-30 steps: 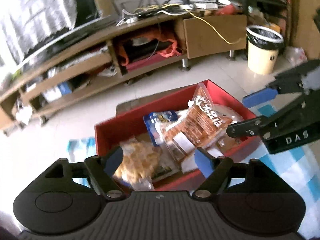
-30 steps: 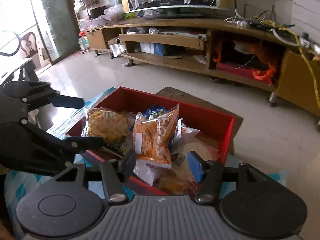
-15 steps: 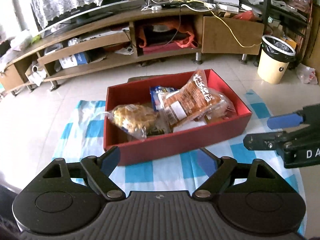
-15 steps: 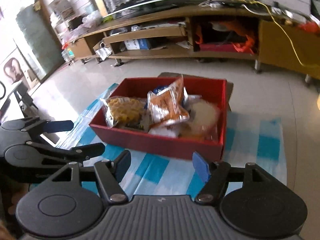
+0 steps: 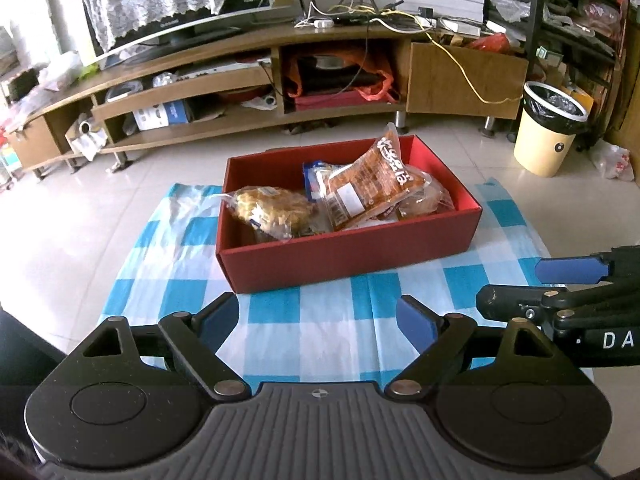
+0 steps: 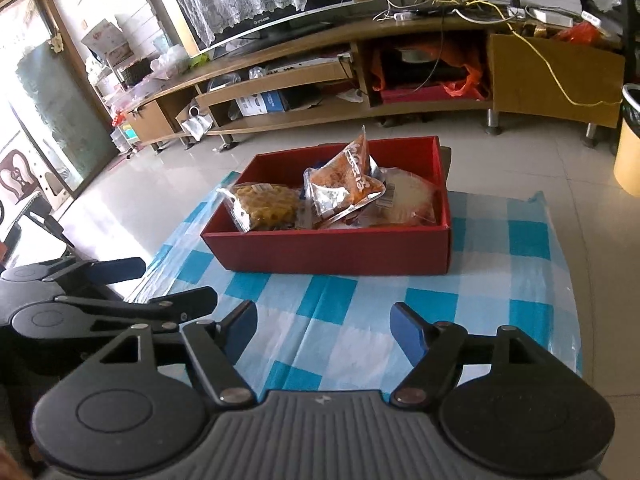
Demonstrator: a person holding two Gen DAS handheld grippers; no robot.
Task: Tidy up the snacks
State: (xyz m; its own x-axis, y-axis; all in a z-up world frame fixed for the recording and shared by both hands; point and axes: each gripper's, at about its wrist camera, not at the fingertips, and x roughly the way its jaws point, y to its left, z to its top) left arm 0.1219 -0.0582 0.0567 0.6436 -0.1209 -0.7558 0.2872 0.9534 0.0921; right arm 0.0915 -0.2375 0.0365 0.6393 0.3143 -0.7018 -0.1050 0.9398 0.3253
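red box on blue-and-white checked cloth, floor level, far of both claws. contents: waffle packet at left, orange snack bag upright at middle, pale bread packet at right. left gripper: released, empty. right gripper: jaws opening, nothing between them. tv cabinet far behind.

surface: tiled floor — blue-checked cloth | cloth — red box
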